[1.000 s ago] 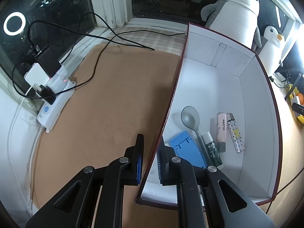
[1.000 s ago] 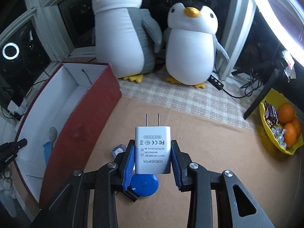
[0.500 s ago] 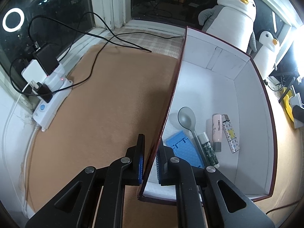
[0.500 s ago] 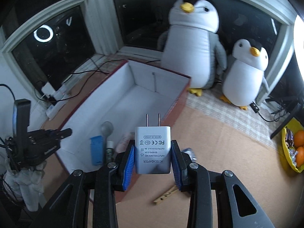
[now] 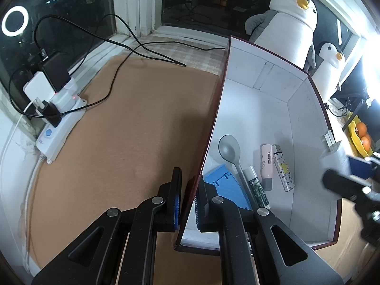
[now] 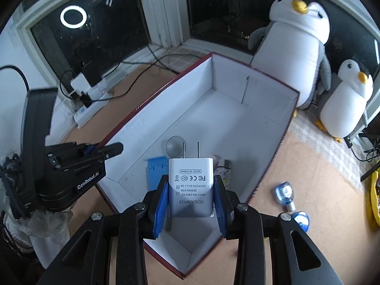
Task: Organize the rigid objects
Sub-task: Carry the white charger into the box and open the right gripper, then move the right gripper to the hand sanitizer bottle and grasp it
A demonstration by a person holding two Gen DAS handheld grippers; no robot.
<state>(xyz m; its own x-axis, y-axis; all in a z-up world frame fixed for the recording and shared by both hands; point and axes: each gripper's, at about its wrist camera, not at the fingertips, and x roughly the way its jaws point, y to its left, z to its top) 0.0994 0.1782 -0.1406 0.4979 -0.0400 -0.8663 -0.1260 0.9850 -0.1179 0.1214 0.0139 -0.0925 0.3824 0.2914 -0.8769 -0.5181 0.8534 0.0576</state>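
The box (image 6: 249, 109) is dark red outside and white inside, and it stands open on the brown desk (image 5: 133, 128). On its floor lie a grey spoon (image 5: 231, 152), a blue flat holder (image 5: 225, 187), a small green-labelled tube (image 5: 256, 187), a pink tube (image 5: 266, 163) and a patterned lighter (image 5: 283, 171), all near one end. The left gripper (image 5: 188, 199) is closed on the box's side wall, one finger on each side. The right gripper (image 6: 190, 200) holds the white AC adapter (image 6: 190, 185) over the box, prongs pointing away. A yellow bowl (image 5: 353, 130) holds oranges (image 5: 363, 139).
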